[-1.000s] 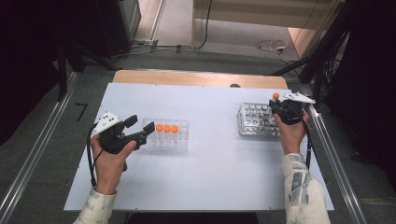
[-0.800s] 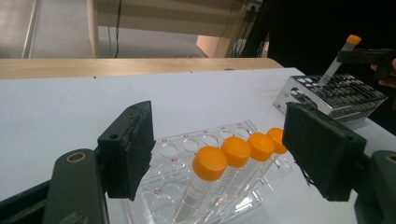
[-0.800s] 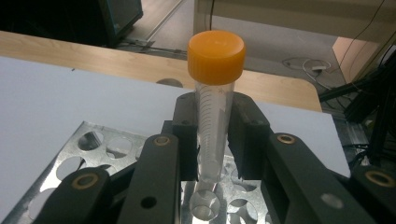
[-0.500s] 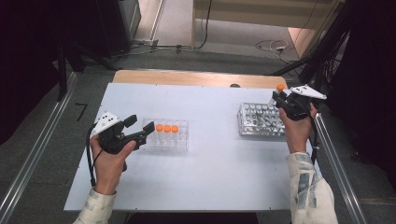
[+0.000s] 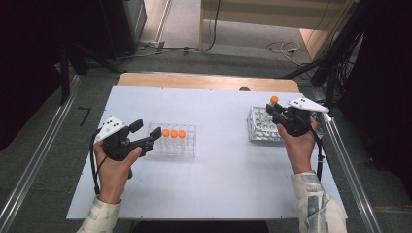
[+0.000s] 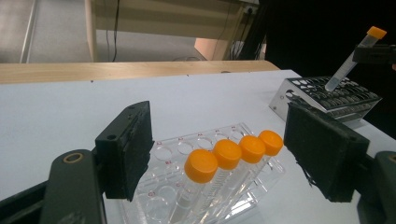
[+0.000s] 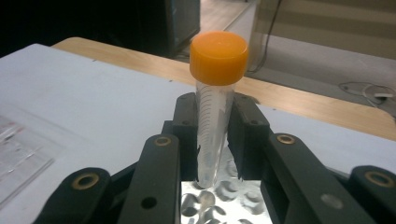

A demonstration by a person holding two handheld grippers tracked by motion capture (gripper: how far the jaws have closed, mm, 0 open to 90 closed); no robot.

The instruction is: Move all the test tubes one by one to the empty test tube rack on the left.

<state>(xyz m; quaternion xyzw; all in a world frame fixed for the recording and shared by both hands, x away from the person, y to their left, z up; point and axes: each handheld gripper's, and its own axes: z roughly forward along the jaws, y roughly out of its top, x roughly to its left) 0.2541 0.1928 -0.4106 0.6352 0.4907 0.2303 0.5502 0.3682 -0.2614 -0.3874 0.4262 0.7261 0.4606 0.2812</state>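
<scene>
An orange-capped tube (image 7: 215, 107) is clamped between the jaws of the right gripper (image 5: 275, 109), its tip held just above the metal rack (image 5: 262, 127). The left gripper (image 5: 145, 135) is held with jaws apart, the clear rack (image 6: 210, 186) of three capped tubes (image 6: 229, 156) lying just ahead, between the pads, untouched.

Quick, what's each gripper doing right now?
Left gripper: open, holding nothing, jaws either side of the clear rack of orange-capped tubes.
Right gripper: closed on an orange-capped tube, above the metal rack.
</scene>
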